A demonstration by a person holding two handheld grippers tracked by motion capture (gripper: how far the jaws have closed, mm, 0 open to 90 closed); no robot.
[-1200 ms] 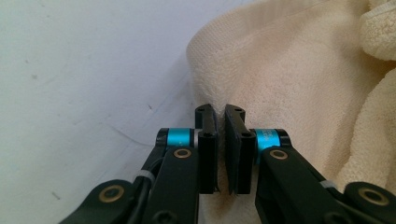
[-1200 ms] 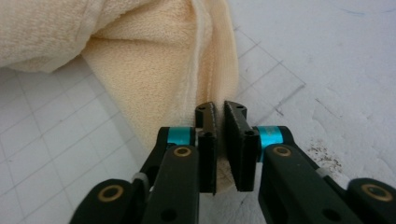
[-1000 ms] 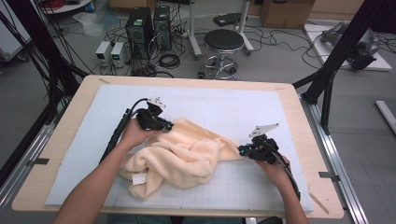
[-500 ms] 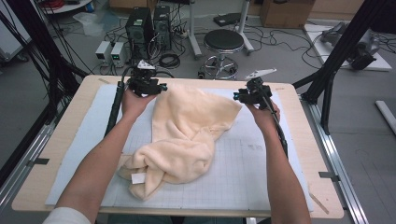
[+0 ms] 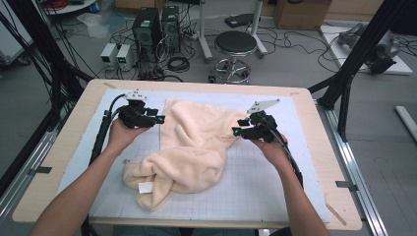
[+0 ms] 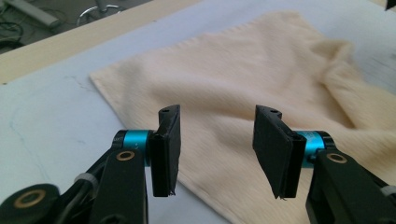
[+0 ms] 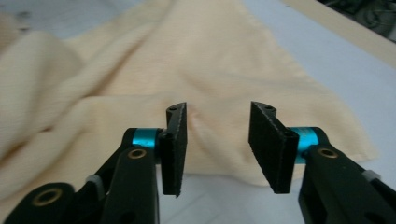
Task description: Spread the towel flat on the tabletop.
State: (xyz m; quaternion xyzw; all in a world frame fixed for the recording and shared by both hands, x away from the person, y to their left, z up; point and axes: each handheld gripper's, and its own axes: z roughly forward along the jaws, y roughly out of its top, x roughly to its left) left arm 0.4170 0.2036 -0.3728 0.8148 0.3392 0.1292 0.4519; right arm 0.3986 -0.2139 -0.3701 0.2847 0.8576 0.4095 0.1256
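Tools number two, left tool (image 5: 158, 119) and right tool (image 5: 237, 131), both spread beside one cream towel (image 5: 192, 147).

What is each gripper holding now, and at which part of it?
Nothing. The left gripper and right gripper both have open jaws with an empty gap, poised over the cream fluffy towel on the table.

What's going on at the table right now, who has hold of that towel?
Nobody does at this moment. A person holds a two-jaw gripper in each hand beside a cream-coloured fluffy towel on the grey gridded mat. The left gripper is at the towel's left edge and the right gripper at its right edge, both with jaws open and nothing between them. The far half of the towel lies spread flat; the near half is bunched in a heap.
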